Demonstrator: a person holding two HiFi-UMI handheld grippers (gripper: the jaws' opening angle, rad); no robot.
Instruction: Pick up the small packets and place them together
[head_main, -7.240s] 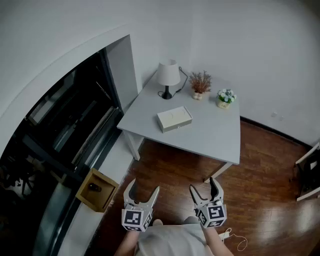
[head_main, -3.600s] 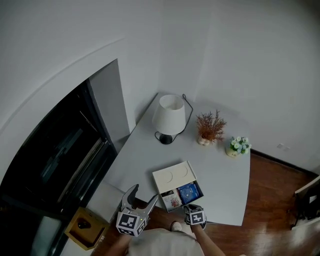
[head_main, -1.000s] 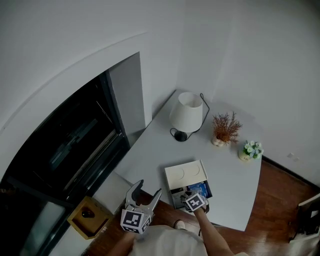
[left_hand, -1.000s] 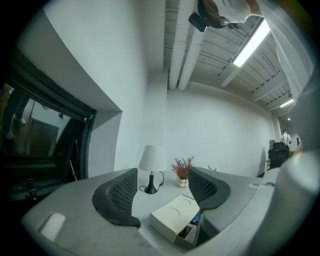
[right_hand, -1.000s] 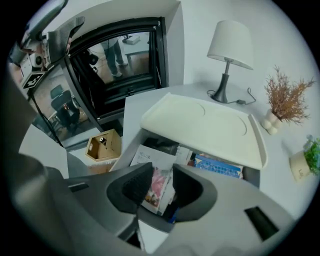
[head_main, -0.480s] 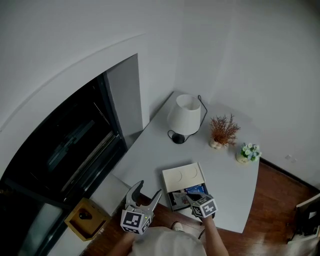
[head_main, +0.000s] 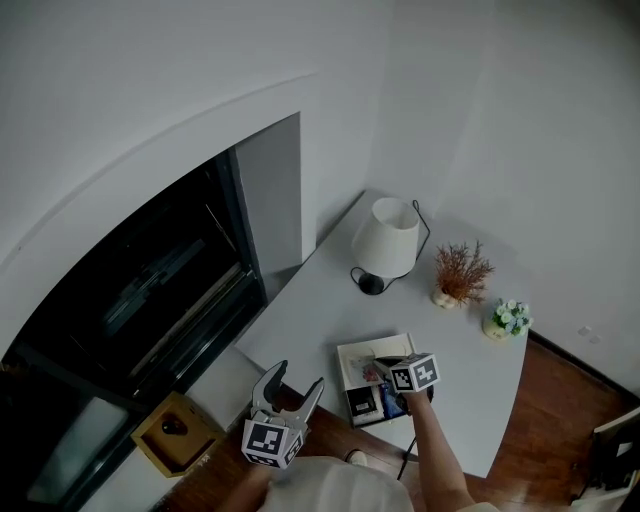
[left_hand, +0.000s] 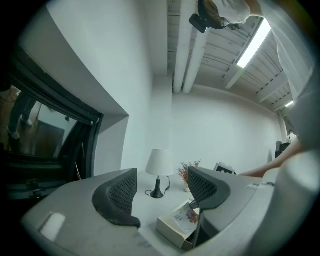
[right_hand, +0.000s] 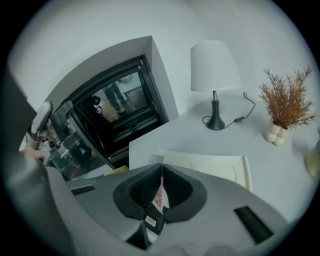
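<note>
Gripping a thin packet (right_hand: 156, 200) edge-on, the right tool (head_main: 383, 363) is clenched on it just above the box (head_main: 350, 356), over the pale lid half. A barcode strip and pink print show on the packet's face. More packets (head_main: 364, 403) lie in the box's near half, a dark one and a blue one side by side, the blue one partly covered by the right tool's marker cube and the arm reaching over it. The left tool (head_main: 290, 381) is released with nothing between its jaws, held off the bench (head_main: 320, 310) edge, left of the box and apart from it. Beyond the box stand a lamp (head_main: 385, 240) with its cord, a dried plant (head_main: 462, 272) and a flower pot (head_main: 508, 318), all well apart from it, near the wall. Far left of the box is a dark window (head_main: 150, 290), with a wooden crate (head_main: 172, 430) on the floor below.
</note>
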